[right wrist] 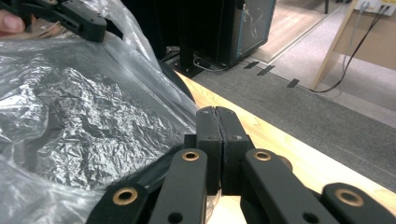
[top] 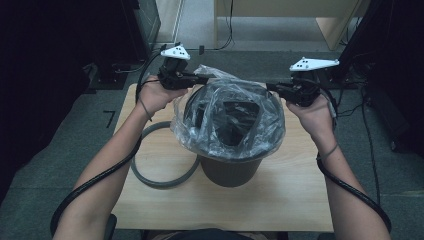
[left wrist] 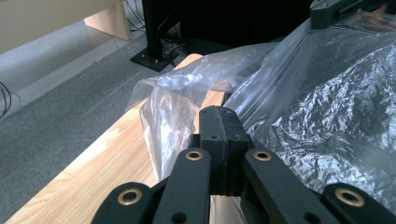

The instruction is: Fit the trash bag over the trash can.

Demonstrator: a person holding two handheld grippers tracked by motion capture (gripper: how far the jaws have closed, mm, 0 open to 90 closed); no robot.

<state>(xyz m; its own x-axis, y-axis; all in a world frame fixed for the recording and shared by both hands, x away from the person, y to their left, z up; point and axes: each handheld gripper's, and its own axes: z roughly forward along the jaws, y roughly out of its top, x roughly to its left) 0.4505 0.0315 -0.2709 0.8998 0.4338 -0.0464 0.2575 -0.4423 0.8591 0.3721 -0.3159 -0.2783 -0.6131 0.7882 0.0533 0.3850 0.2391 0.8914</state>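
plastic bag (top: pixel 235 117) pinched between both grippers' fingers (left wrist: pixel 219 135)

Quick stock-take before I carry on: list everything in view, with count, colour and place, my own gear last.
Bin: one, dark grey-brown, middle of the table.
Plastic bag: one, clear, crinkled, draped over the bin's rim.
Ring: one, grey, flat on the table left of the bin, partly behind it.
Table: one, light wood.
Floor: grey carpet around the table.
Left gripper: one, black, jaws closed, bag film at its tip, far-left edge of the bag.
Right gripper: one, black, jaws closed, beside the bag's right edge; grip on film unclear.
Forearms: two, entering from below.
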